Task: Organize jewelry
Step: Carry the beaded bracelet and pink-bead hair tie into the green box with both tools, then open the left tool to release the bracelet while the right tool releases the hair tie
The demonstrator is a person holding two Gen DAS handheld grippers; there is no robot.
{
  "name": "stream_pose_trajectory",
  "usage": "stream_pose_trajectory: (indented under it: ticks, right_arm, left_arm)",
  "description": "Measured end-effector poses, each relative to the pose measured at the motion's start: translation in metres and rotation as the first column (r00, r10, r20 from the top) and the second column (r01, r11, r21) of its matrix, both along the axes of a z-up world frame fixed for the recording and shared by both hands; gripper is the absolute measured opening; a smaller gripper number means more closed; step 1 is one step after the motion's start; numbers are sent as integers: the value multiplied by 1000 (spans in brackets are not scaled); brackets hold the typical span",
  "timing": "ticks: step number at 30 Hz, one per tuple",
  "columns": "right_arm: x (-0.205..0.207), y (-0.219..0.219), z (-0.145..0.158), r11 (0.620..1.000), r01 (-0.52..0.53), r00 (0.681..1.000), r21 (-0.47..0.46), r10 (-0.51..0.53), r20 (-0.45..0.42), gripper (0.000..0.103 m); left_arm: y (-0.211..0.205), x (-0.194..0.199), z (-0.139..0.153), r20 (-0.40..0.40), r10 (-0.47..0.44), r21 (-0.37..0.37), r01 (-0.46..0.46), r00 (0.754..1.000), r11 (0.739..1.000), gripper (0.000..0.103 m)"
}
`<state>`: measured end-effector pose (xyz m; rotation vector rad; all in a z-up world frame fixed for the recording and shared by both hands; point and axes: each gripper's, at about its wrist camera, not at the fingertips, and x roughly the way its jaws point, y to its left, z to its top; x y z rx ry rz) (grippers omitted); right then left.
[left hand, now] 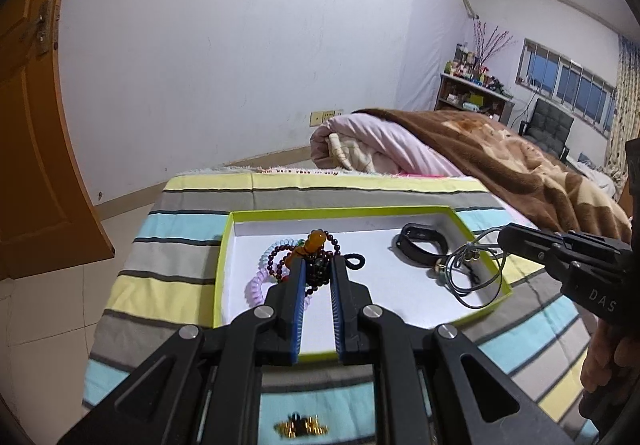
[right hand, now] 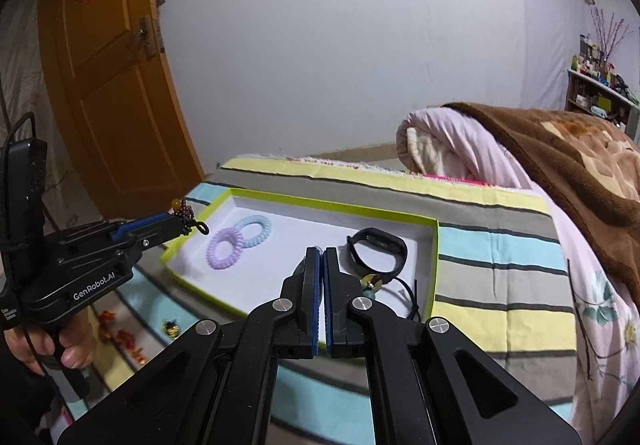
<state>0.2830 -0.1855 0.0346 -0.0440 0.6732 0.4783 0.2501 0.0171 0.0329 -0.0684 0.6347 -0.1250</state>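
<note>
gripping the bead bracelet (left hand: 280,259) between the narrowly parted blue pads of the left gripper (left hand: 318,265), hovered over the left half of the green-rimmed tray (left hand: 340,211). carried the dark red strand bunched at the fingertips, amber bead uppermost, clear of the white floor. looked, from the right wrist view, closer to the tray's left rim than to its middle. judged the landing spot to lie straight below and a touch to the right, just beside the blue hair tie (left hand: 267,251) and the purple hair tie (left hand: 256,285), both flat on the tray's left side and touching each other.

kept the right gripper (right hand: 322,251) clenched tight, pads together, over the tray's near right corner. appeared to pinch the thin grey cord necklace (left hand: 468,269) at the tip, loops drooping into that corner and one loop draped across the right rim; could not confirm the pinch from its own camera. saw the black wristband (right hand: 378,249) standing on edge just far and right of those fingertips, apart from them.

judged the left hand nearer the hair ties and the right hand nearer the wristband, well apart, no crossing needed. left small gold trinkets (left hand: 300,425) on the striped cloth (left hand: 180,213), near of the tray.
</note>
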Motion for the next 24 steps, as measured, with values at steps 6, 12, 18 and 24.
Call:
stream_pose_trajectory:
  ticks: [6, 12, 18, 24]
  right_arm:
    - [30, 1, -30, 1000, 16, 998, -20, -17, -66, 1]
    - [48, -2, -54, 998, 36, 992, -46, -42, -121, 1]
    - [56, -10, -65, 996, 73, 984, -51, -80, -159, 1]
    - [56, -12, -65, 995, 83, 982, -55, -91, -163, 13]
  left_arm:
    - [-4, 24, -22, -60, -2, 14, 3, 998, 1000, 13]
    - [-5, 36, -41, -115, 7, 23, -5, 993, 1000, 13]
    - [-3, 40, -48, -138, 5, 14, -3, 990, 1000, 13]
    - [1, 38, -48, -150, -6, -7, 5, 989, 1000, 14]
